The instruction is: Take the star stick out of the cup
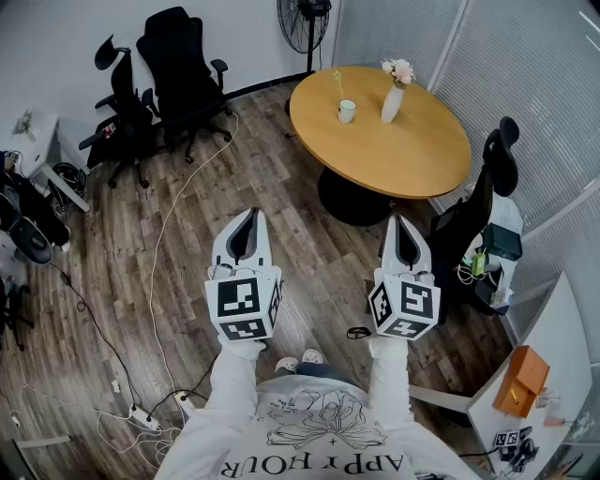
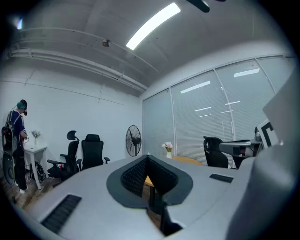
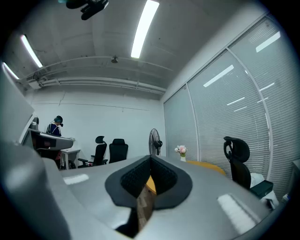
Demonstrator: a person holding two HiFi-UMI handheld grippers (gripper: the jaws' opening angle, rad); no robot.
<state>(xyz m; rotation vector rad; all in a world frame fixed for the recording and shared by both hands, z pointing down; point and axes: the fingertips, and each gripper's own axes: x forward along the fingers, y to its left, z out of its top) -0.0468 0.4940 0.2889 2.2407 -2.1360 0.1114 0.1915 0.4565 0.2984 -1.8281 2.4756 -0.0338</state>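
A white cup [image 1: 347, 112] stands on the round wooden table [image 1: 422, 155] at the far side of the room, with the thin yellow star stick [image 1: 337, 82] upright in it. Both grippers hang over the wooden floor, well short of the table. My left gripper [image 1: 251, 213] is shut with nothing between its fingers; the left gripper view shows its tips [image 2: 148, 156] meeting. My right gripper [image 1: 400, 218] is shut and empty too, its tips [image 3: 151, 158] together. In both gripper views the jaws hide the cup.
A white vase of flowers [image 1: 394, 97] stands beside the cup. Black office chairs [image 1: 178, 66] and a fan [image 1: 305, 23] line the back wall. Another black chair [image 1: 483, 202] sits right of the table. Cables [image 1: 164, 234] trail across the floor. A person [image 2: 18, 140] stands far left.
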